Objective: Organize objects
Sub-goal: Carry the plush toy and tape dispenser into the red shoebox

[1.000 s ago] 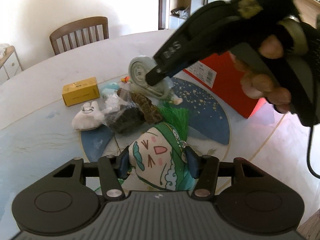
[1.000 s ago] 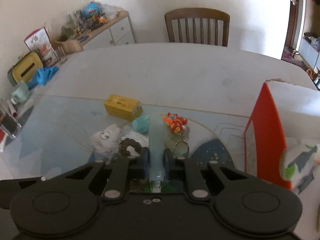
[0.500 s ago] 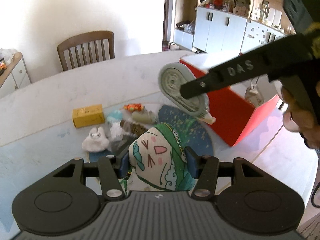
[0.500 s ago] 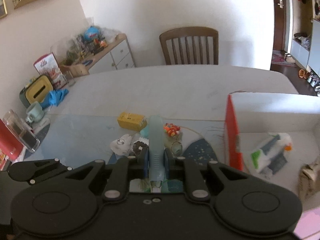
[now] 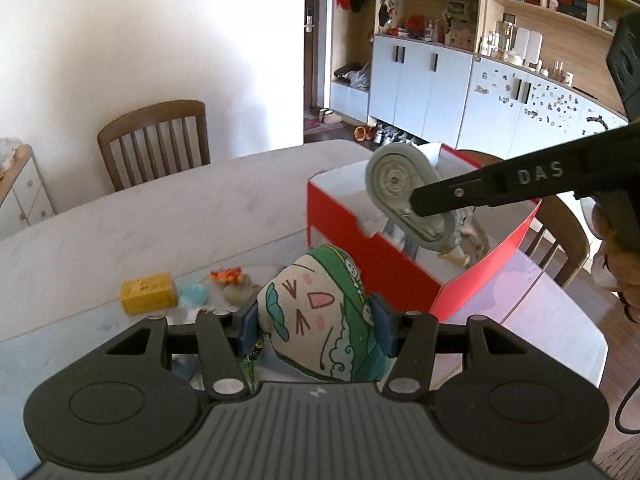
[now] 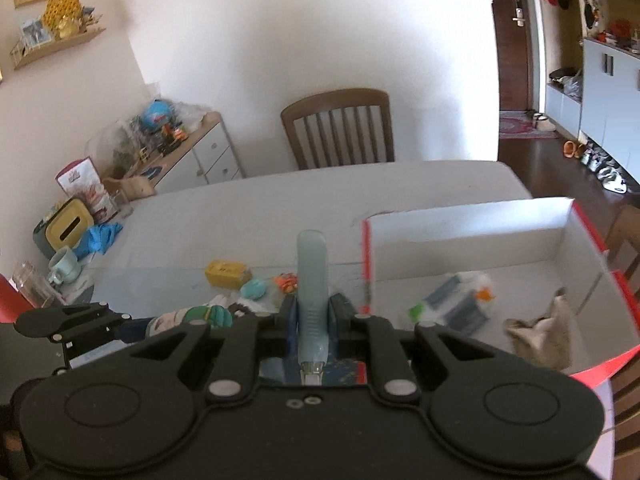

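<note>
The tidying is judged to be partly done: both grippers are loaded and raised, and a small group of things is left on the table.

The left gripper is pinched on a cat-face pouch of cream and green cloth, held above the table's near edge, just short of the red box. The right gripper is pressed tight on a pale blue-grey correction tape dispenser; in the left wrist view the dispenser is seen hanging over the box's open top, not yet released.

Three things are already held in the red, white-lined box: a white, blue and green packet with an orange tip on the floor near the left wall, a beige cloth item towards the right wall, and a thin stick-like thing beside it that cannot be identified. Much of the floor is bare.

Left on the table, beyond the box's left wall, are a yellow box, a light blue round item, an orange charm and a white fluffy item, partly hidden behind the grippers. Two drops and several more pick-ups are judged to remain.
</note>
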Demonstrator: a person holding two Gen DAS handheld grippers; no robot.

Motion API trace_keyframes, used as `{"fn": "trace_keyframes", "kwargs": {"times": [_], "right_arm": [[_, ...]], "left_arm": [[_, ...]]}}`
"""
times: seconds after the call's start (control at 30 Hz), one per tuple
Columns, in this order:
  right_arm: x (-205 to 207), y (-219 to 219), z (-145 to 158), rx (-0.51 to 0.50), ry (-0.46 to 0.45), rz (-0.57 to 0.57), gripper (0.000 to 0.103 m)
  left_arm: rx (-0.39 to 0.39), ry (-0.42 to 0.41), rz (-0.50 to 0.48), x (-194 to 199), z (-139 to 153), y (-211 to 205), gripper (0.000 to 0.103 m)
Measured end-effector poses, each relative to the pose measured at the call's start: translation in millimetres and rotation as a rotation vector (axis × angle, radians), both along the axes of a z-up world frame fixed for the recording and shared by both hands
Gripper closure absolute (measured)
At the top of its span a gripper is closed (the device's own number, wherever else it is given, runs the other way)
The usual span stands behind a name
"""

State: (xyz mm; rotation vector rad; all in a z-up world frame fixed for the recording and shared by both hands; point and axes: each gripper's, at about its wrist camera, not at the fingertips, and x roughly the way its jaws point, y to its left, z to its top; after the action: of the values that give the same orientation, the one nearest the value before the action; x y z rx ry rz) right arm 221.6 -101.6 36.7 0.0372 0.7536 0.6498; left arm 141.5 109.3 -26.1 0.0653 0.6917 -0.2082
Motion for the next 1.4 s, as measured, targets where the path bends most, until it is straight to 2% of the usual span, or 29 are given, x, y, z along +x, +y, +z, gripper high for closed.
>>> {"fn": "trace_keyframes", "kwargs": {"times": [0.23,0.5,0.73,0.93,1.4], "right_arm": [[15.5,-42.8,11.4,-0.015,-0.031,-0.042,0.089],[37.9,-85.6,-0.6,-0.048,-0.02,-0.091,0.089],[60.7,-112.1,-26.0,-0.089,0.009,-0.111,0.089],[81.5,-126.1,-44.2,-0.082,0.046,-0.104,0.089],[130.5,-118.8,-81.0,-0.12,0.124,-0.067,0.089]], "left_arm": [[-0.016,-0.004,-0.016,24.6,15.5,-29.9,0.048],[0.008,0.002,-0.066,52.9,18.1,-84.1,0.048],[0.035,0.053,-0.08,81.8,0.4,-127.7,0.048],[0.066,0.095,-0.081,110.5,-14.3,-156.5,0.048],[0.098,0.303,-0.041,166.6,-62.8,-183.2,0.048]]}}
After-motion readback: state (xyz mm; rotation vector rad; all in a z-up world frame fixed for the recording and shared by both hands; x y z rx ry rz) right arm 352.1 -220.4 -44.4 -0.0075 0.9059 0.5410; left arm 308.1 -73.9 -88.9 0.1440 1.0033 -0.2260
